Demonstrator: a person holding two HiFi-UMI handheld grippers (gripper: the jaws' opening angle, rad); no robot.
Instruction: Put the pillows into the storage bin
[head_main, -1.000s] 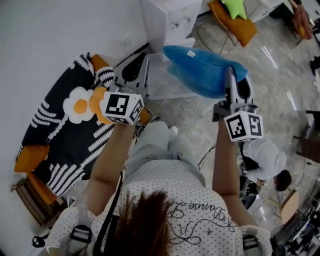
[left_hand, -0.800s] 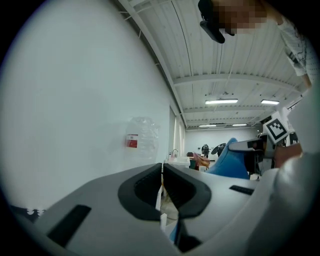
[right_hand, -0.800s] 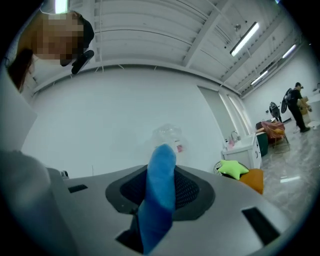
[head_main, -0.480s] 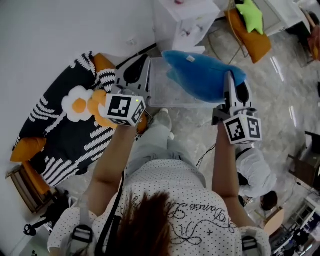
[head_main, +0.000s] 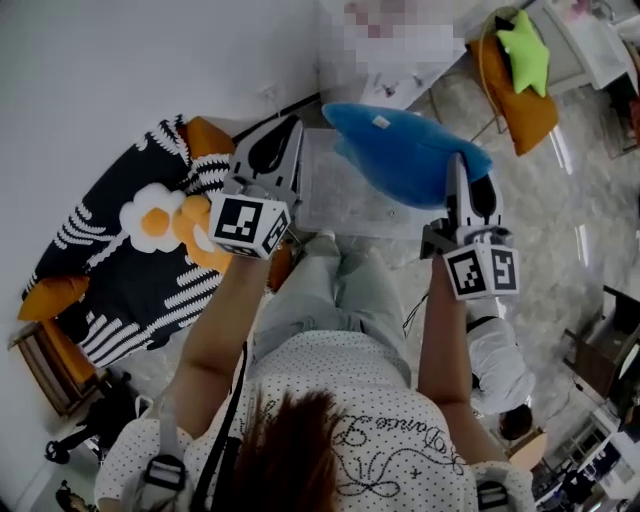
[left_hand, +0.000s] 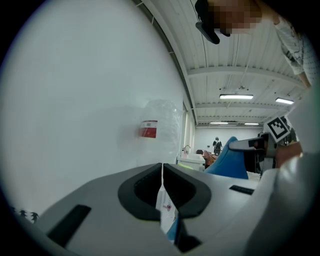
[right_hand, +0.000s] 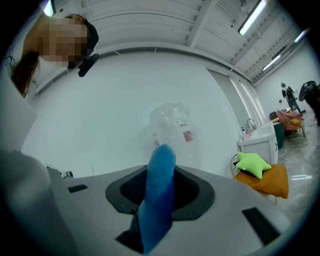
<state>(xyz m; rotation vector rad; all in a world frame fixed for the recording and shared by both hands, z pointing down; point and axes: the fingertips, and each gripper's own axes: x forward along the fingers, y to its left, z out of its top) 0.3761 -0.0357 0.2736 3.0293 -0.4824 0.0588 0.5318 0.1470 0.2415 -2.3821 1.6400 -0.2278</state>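
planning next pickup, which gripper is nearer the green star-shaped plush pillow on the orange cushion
Right. Right gripper is down-left of the green star-shaped pillow; left gripper sits farther left.

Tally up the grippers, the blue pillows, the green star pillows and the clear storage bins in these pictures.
grippers: 2, the left gripper and the right gripper
blue pillow: 1
green star pillow: 1
clear storage bin: 1
Total: 5
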